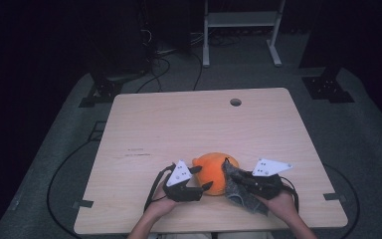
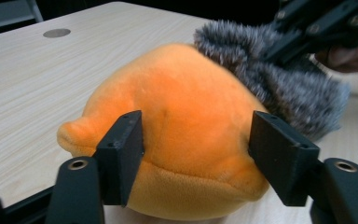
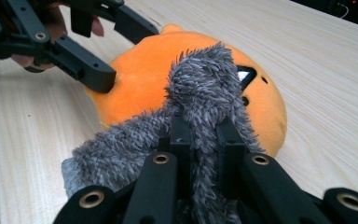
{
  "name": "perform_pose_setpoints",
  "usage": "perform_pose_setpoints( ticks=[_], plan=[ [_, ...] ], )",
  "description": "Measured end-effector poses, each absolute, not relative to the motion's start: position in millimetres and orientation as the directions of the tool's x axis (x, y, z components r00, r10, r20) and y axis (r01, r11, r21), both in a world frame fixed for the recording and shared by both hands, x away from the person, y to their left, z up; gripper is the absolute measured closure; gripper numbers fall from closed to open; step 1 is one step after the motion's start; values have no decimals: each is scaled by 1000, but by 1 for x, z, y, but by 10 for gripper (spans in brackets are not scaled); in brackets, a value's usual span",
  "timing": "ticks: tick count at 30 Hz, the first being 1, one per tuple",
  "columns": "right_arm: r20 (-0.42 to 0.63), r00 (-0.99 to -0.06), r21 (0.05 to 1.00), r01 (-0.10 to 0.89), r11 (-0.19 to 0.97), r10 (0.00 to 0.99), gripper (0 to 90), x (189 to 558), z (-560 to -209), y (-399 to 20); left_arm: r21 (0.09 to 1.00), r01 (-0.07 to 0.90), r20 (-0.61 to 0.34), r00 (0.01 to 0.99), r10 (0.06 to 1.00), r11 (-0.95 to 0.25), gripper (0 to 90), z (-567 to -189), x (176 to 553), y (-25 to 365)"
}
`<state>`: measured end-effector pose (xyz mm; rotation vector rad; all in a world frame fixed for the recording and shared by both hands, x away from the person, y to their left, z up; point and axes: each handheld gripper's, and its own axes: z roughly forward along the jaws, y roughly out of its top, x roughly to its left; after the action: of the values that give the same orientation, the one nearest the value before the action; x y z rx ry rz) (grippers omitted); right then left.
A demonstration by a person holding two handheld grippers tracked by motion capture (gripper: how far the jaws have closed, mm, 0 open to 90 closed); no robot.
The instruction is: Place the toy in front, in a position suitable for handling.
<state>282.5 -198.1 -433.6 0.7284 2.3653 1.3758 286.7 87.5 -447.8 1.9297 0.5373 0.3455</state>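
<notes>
An orange plush toy [image 1: 211, 172] lies on the wooden table [image 1: 179, 124] near its front edge. My left gripper [image 1: 204, 178] is open, and its jaws straddle the toy's left end [image 2: 186, 116], one on each side. My right gripper [image 1: 231, 174] is shut on a grey furry cloth [image 1: 238, 191]. The cloth [image 3: 205, 88] rises between the jaws and drapes against the toy's right side [image 3: 140, 88]. In the left gripper view the grey cloth [image 2: 279, 84] lies behind the toy. A dark face marking shows on the toy in the right gripper view.
A round hole [image 1: 236, 102] sits in the table's far side. A white frame [image 1: 241, 30] and dark stands are on the floor beyond the table, with cables across the grey carpet. The far half of the table is bare wood.
</notes>
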Motion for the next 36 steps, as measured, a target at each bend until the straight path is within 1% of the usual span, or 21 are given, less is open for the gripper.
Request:
perform_pose_setpoints(
  ticks=[2,5,7,9,10,11,12,14,16,18,21,23,26,28,29,30,31,32,33,34,36],
  plan=[
    [-20,-815,869,272,413,579,798,284,-434,-198,913,216,-15,864,503,-345,378,-447,287,89],
    [-18,-803,866,285,410,596,798,286,-435,-200,913,224,-53,893,446,-340,370,-443,285,93],
    [-17,-797,865,291,408,604,798,287,-435,-203,920,196,-34,902,431,-338,357,-438,285,95],
    [-5,-802,868,293,402,597,798,286,-436,-206,933,178,-22,895,446,-312,365,-435,286,95],
    [0,-806,869,293,399,592,798,287,-436,-207,933,166,9,877,481,-319,388,-435,286,94],
    [4,-807,869,295,397,591,798,287,-437,-207,921,178,33,851,523,-347,429,-437,287,91],
    [-3,-804,870,291,399,594,798,287,-436,-207,911,201,28,840,542,-359,517,-438,289,89],
    [-7,-802,873,286,395,597,798,286,-433,-205,899,226,28,825,564,-375,553,-441,290,88],
    [-37,-815,879,249,407,578,799,279,-429,-198,897,242,9,827,562,-371,559,-443,291,89],
    [-39,-853,889,208,407,520,798,270,-426,-187,901,248,-5,827,562,-356,551,-445,292,91],
    [-88,-871,872,168,460,484,799,266,-428,-173,901,245,-5,830,558,-357,539,-447,290,93],
    [-65,-857,870,202,450,512,799,272,-428,-178,903,239,-4,834,551,-356,527,-447,290,94],
    [-60,-782,860,275,430,620,800,284,-431,-198,903,242,-7,836,549,-355,510,-447,291,95],
    [-30,-757,857,317,407,653,800,289,-432,-208,905,243,-10,832,554,-350,507,-448,291,93],
    [-30,-757,857,317,407,653,800,289,-432,-208,905,243,-10,832,554,-350,506,-448,291,93],
    [-7,-797,880,281,382,603,800,281,-428,-206,906,241,-7,831,557,-349,505,-448,290,93],
    [-7,-797,880,281,382,603,800,281,-428,-206,906,237,-1,830,558,-352,505,-448,290,92],
    [-26,-849,888,223,402,528,799,271,-424,-191,906,232,5,831,556,-354,505,-448,290,91],
    [-26,-849,888,223,402,528,799,271,-424,-191,906,231,7,830,558,-355,505,-448,290,90],
    [-48,-875,876,195,440,482,798,266,-426,-176,904,234,5,830,557,-358,504,-448,290,91],
    [-49,-875,868,201,453,481,799,269,-429,-172,903,234,7,830,557,-360,504,-449,290,92]
  ],
)
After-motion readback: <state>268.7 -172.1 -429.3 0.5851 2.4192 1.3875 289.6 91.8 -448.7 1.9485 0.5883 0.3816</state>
